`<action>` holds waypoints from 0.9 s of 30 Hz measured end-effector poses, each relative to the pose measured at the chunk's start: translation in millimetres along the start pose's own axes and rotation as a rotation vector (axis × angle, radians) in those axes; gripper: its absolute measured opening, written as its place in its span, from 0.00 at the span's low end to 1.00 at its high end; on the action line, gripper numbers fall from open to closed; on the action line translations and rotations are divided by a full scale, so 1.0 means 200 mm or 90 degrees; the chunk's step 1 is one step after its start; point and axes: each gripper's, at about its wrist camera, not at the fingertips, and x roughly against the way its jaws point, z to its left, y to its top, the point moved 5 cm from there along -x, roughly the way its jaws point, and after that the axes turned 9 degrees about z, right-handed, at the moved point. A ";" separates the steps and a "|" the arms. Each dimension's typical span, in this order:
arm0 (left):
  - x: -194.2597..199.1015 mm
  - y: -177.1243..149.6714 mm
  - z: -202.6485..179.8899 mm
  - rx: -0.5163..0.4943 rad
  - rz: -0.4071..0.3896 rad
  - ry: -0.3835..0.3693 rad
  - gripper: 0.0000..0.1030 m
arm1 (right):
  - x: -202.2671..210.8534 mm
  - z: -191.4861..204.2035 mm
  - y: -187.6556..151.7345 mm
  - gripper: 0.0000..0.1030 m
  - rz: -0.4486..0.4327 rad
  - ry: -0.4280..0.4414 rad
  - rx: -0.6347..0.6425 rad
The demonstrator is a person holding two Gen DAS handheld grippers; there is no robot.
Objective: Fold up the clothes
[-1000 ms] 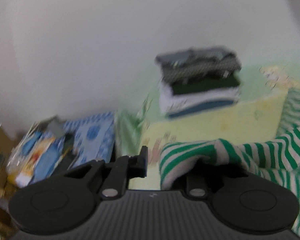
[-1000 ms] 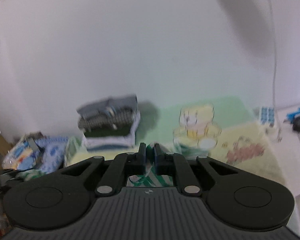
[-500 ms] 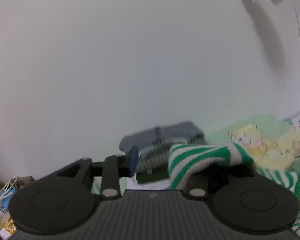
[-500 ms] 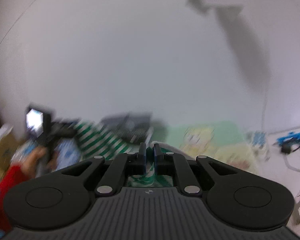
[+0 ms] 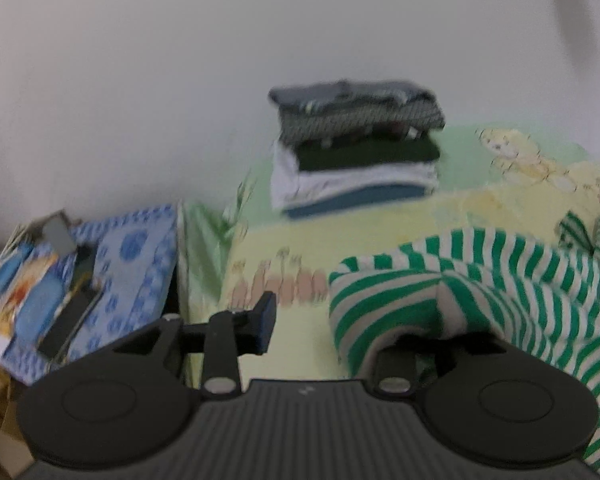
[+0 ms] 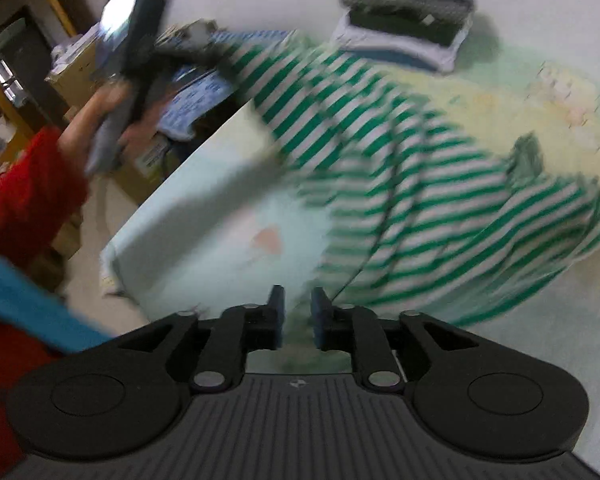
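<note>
We are laying the striped shirt [image 6: 412,168] out across the bed sheet [image 6: 204,216] so it can be flattened for folding, well short of the folded stack [image 5: 356,152] by the wall. Our right gripper [image 6: 298,316] has just been opening, nothing visibly between its jaws. Our left gripper [image 5: 352,320] is standing parted, its right finger buried under draped cloth.

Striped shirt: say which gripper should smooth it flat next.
Left, probably. The striped shirt is draped over one finger of the left gripper. The right gripper has just been opening, with nothing visibly between its fingers.
</note>
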 end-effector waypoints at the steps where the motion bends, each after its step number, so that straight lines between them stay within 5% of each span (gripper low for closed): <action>1: 0.01 -0.04 0.00 0.006 0.005 0.003 0.41 | 0.03 -0.09 0.05 0.35 -0.028 -0.015 -0.014; 3: 0.04 -0.12 -0.01 0.019 0.016 0.006 0.41 | 0.06 -0.29 0.14 0.51 -0.092 -0.064 -0.049; 7: 0.12 -0.25 -0.07 0.032 0.034 0.018 0.41 | -0.08 -0.70 0.35 0.51 -0.124 -0.204 -0.084; 11: 0.21 -0.33 -0.12 0.056 0.057 0.023 0.41 | -0.32 -0.99 0.46 0.48 -0.087 -0.259 -0.113; 17: 0.24 -0.37 -0.21 0.090 0.081 0.047 0.38 | -0.53 -1.10 0.46 0.45 -0.051 -0.261 -0.086; 21: 0.22 -0.36 -0.25 0.108 0.095 0.054 0.29 | -0.56 -1.14 0.43 0.41 -0.088 -0.232 -0.107; 23: 0.21 -0.35 -0.25 0.117 0.096 0.061 0.27 | -0.57 -1.15 0.45 0.10 -0.101 -0.213 -0.120; 27: 0.22 -0.30 -0.24 0.123 0.086 0.060 0.20 | -0.52 -1.16 0.47 0.04 -0.119 -0.194 -0.133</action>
